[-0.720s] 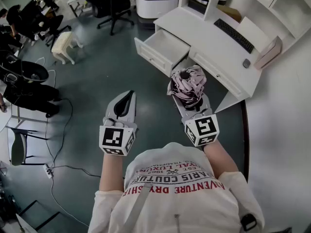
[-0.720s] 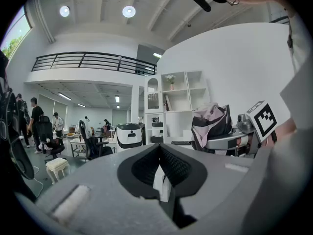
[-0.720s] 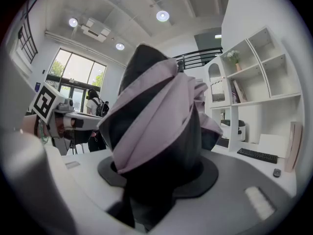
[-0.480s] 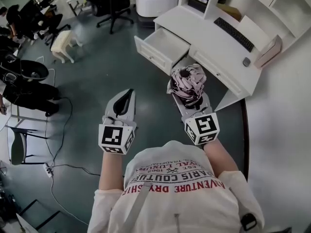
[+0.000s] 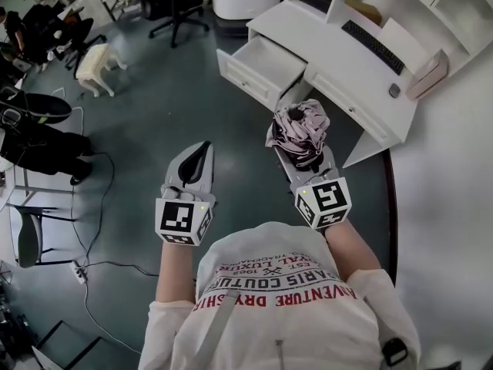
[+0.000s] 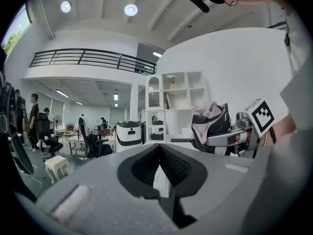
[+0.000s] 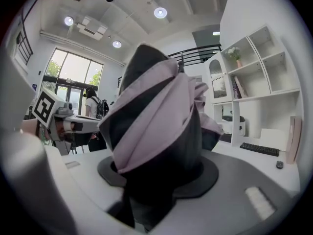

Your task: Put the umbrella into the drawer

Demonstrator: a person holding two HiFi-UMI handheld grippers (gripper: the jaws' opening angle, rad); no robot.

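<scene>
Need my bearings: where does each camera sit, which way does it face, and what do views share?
Head view: on the person's head, facing steeply down at left gripper, right gripper holding the umbrella, and the open drawer; shirt, forearms show.
Left gripper view: on that gripper, facing along its closed, empty jaws toward the shelves; shirt at right.
Right gripper view: on that gripper, facing along jaws clamped on the umbrella; left hand at far left.
Shared: each gripper view shows the other gripper and the shelves.

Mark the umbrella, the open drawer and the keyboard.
umbrella [image 5: 300, 127]: head view, on its folded pink fabric.
open drawer [image 5: 245, 79]: head view, on its white front panel.
keyboard [image 5: 373, 46]: head view, middle of the keys.
</scene>
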